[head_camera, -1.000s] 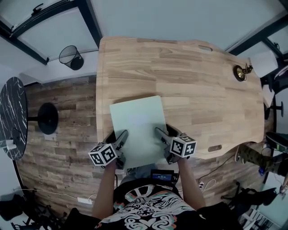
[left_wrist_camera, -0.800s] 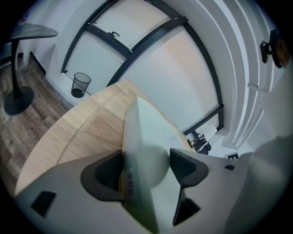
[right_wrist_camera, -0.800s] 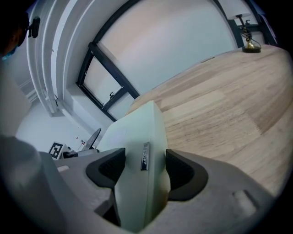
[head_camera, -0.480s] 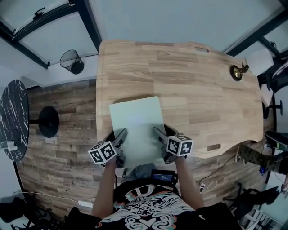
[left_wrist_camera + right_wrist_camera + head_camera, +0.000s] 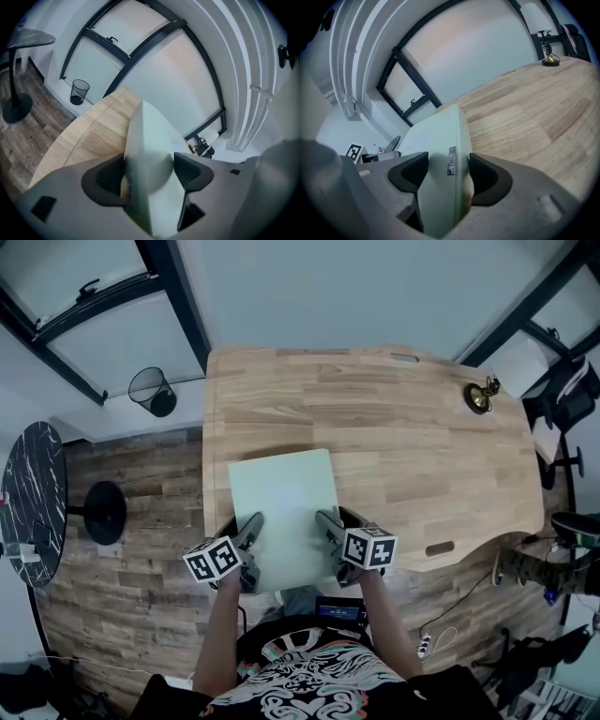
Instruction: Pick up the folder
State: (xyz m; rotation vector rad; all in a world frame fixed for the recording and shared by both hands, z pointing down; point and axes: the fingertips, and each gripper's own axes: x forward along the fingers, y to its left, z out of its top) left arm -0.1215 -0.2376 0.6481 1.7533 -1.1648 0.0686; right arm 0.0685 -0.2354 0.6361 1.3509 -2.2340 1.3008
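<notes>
Folder (image 5: 284,502) hangs over the table's (image 5: 422,446) near edge, long axis running 6 to 12. The left tool (image 5: 251,525) and right tool (image 5: 325,521) are both clamped on its 6 o'clock end, so I'd lift evenly.

Head view: high over the person, facing steeply down. It takes in the whole wooden table (image 5: 403,427), the floor (image 5: 141,521) at left, and the left gripper (image 5: 251,524) and right gripper (image 5: 326,519) low in frame.

Left gripper view: close behind its jaws, looking along the folder (image 5: 152,140) toward the wastebasket (image 5: 79,91) and glass wall (image 5: 154,70).

Right gripper view: equally close, facing across the tabletop toward a brass object (image 5: 550,58).

All three share folder and table.
</notes>
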